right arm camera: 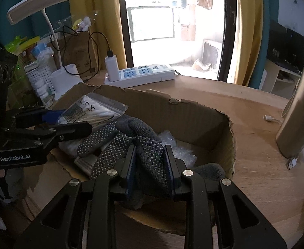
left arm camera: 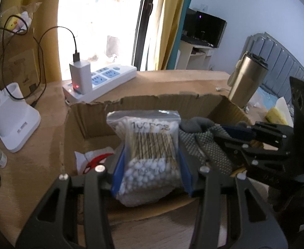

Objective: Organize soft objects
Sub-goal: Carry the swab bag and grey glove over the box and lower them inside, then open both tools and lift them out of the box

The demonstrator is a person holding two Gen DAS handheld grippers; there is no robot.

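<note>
My left gripper (left arm camera: 150, 155) is shut on a clear zip bag of cotton swabs (left arm camera: 149, 145) and holds it above an open cardboard box (left arm camera: 85, 120). My right gripper (right arm camera: 150, 151) is shut on a grey dotted work glove (right arm camera: 145, 147) and holds it over the same box (right arm camera: 203, 124). The two grippers sit side by side: the right gripper (left arm camera: 234, 131) and glove (left arm camera: 203, 145) show at the right of the left wrist view, and the left gripper (right arm camera: 69, 120) with the swab bag (right arm camera: 89, 110) shows at the left of the right wrist view.
The box holds a red-and-white packet (left arm camera: 93, 159) and clear bubble wrap (right arm camera: 178, 149). On the wooden desk stand a power strip with a charger (left arm camera: 102, 78), a white lamp base (left arm camera: 13, 116), a steel tumbler (right arm camera: 297, 114), bottles (right arm camera: 44, 93) and a loose cable end (right arm camera: 272, 119).
</note>
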